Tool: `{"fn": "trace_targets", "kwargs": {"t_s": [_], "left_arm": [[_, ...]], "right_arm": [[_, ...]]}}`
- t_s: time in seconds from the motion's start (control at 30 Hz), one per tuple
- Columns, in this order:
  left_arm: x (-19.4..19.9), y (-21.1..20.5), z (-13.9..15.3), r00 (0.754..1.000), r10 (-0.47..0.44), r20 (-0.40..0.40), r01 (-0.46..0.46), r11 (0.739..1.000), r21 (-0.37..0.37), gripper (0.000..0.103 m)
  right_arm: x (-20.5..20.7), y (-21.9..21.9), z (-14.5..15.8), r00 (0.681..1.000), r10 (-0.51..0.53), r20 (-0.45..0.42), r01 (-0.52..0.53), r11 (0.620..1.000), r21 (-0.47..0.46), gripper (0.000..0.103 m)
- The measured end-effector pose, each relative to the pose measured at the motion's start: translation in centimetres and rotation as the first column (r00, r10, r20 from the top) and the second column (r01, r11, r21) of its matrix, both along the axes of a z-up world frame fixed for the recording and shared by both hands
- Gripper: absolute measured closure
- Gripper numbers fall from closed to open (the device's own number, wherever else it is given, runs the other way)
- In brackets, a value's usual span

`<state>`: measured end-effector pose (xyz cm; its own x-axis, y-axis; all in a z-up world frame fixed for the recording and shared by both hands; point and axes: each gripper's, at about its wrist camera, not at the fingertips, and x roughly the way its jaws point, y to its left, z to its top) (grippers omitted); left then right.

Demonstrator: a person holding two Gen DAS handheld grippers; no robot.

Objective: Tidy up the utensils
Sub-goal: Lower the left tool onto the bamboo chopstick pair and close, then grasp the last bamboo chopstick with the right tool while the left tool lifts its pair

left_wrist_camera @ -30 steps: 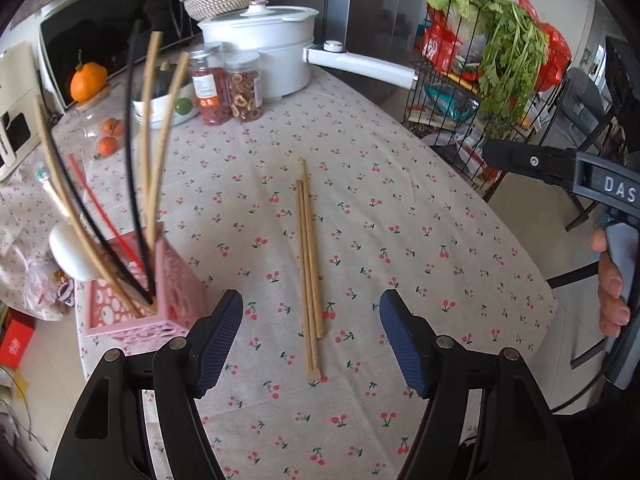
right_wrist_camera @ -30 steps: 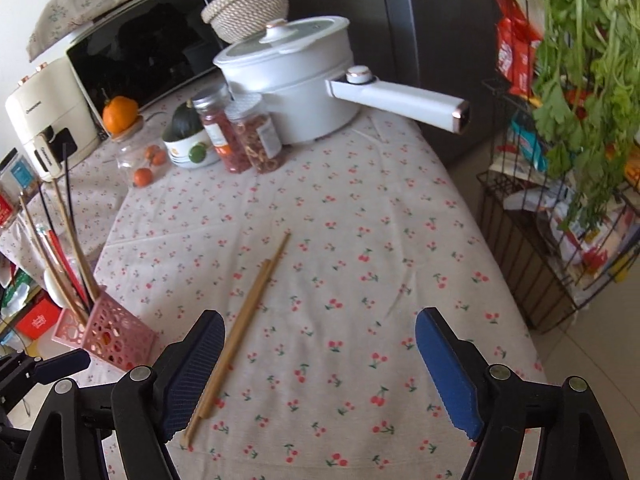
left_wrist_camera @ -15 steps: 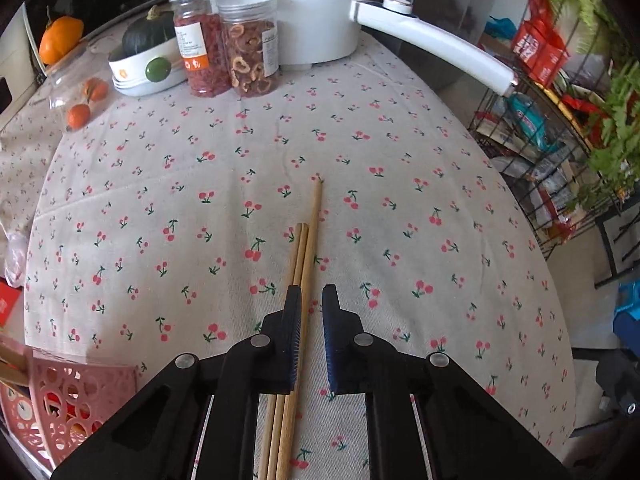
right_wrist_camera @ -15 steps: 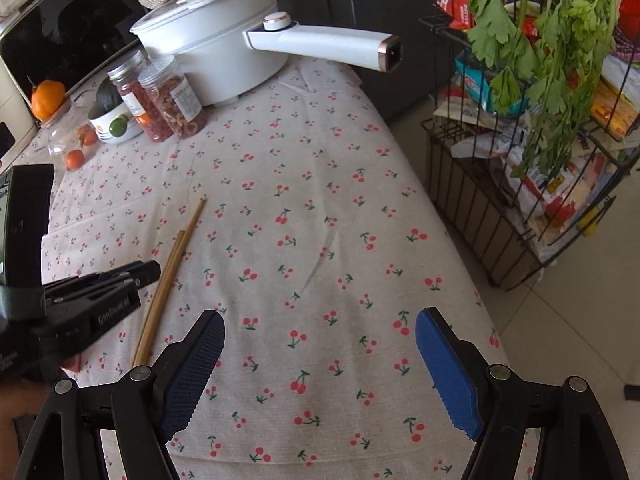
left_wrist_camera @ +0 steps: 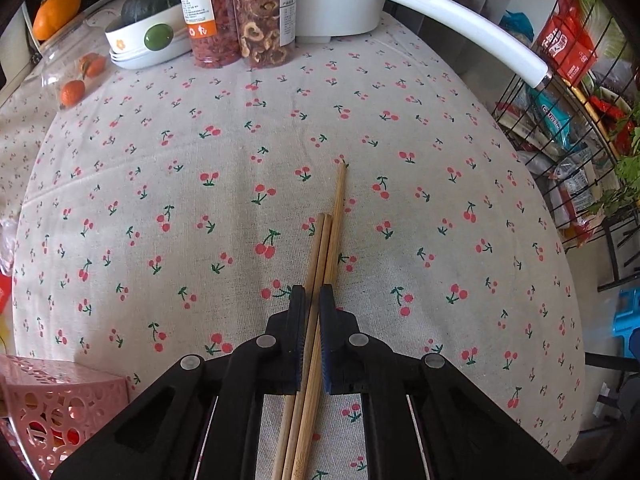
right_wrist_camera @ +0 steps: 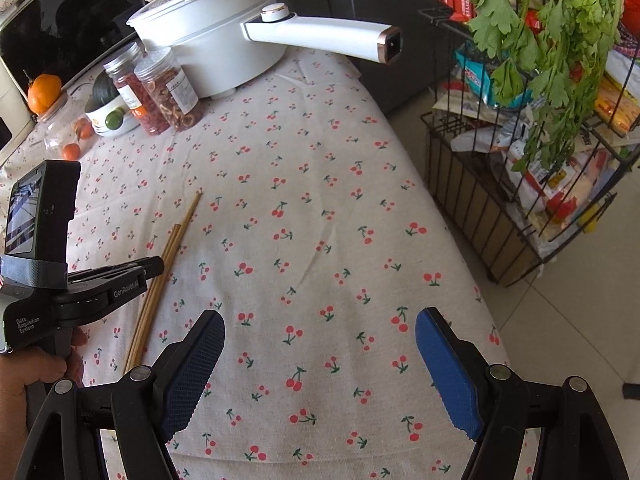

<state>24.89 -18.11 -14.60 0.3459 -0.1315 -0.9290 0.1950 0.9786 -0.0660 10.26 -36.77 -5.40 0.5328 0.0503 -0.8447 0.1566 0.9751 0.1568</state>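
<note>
Left hand-held gripper [left_wrist_camera: 312, 300] clamped on the wooden chopsticks [left_wrist_camera: 326, 248], which lie on the tabletop [left_wrist_camera: 200, 160] at centre frame; three sticks visible, how many are pinched is unclear. Right hand-held gripper [right_wrist_camera: 320, 344] jaws wide apart, holding nothing, lower frame. Pink holder [left_wrist_camera: 52, 408] sits lower left. Judged: pick just made; lift and drop into holder left.
</note>
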Motion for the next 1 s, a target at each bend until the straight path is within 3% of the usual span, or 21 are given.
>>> {"fn": "trace_targets", "kwargs": {"t_s": [0.17, 0.3, 0.4, 0.43, 0.57, 0.7, 0.8, 1.0], "left_arm": [[0.4, 0.3, -0.2, 1.000, 0.009, -0.008, -0.009, 1.000, 0.012, 0.094], [1.0, 0.4, -0.3, 1.000, 0.012, 0.008, -0.012, 0.999, 0.050, 0.073], [1.4, 0.8, -0.5, 1.000, 0.024, -0.002, -0.024, 1.000, 0.013, 0.070], [1.6, 0.7, -0.9, 0.999, 0.021, -0.034, -0.020, 1.000, 0.016, 0.070], [0.9, -0.6, -0.7, 1.000, -0.027, 0.015, 0.025, 0.996, 0.087, 0.074], [1.1, -0.8, -0.5, 0.999, -0.034, -0.012, 0.035, 0.997, 0.069, 0.094], [0.4, -1.0, 0.0, 0.999, -0.042, -0.013, 0.043, 0.998, 0.046, 0.094], [-4.1, -1.6, 3.7, 0.991, -0.112, 0.075, 0.111, 0.994, 0.020, 0.094]], "right_arm": [[0.2, 0.1, -0.4, 1.000, 0.004, -0.014, -0.005, 1.000, -0.015, 0.020], [0.2, 0.1, -0.4, 1.000, 0.004, -0.015, -0.004, 1.000, -0.015, 0.020], [0.3, 0.2, -0.4, 1.000, 0.005, -0.018, -0.005, 1.000, -0.017, 0.020], [0.3, 0.2, -0.5, 1.000, 0.005, -0.019, -0.005, 1.000, -0.017, 0.020], [0.2, 0.3, -0.4, 1.000, 0.005, -0.016, -0.006, 1.000, -0.017, 0.020], [0.1, 0.2, -0.3, 1.000, 0.000, -0.014, 0.000, 1.000, -0.011, 0.020], [0.2, 0.1, -0.3, 1.000, -0.009, -0.017, 0.009, 1.000, -0.003, 0.020], [-0.3, 0.1, 0.3, 1.000, -0.024, -0.002, 0.024, 1.000, 0.006, 0.020]]}}
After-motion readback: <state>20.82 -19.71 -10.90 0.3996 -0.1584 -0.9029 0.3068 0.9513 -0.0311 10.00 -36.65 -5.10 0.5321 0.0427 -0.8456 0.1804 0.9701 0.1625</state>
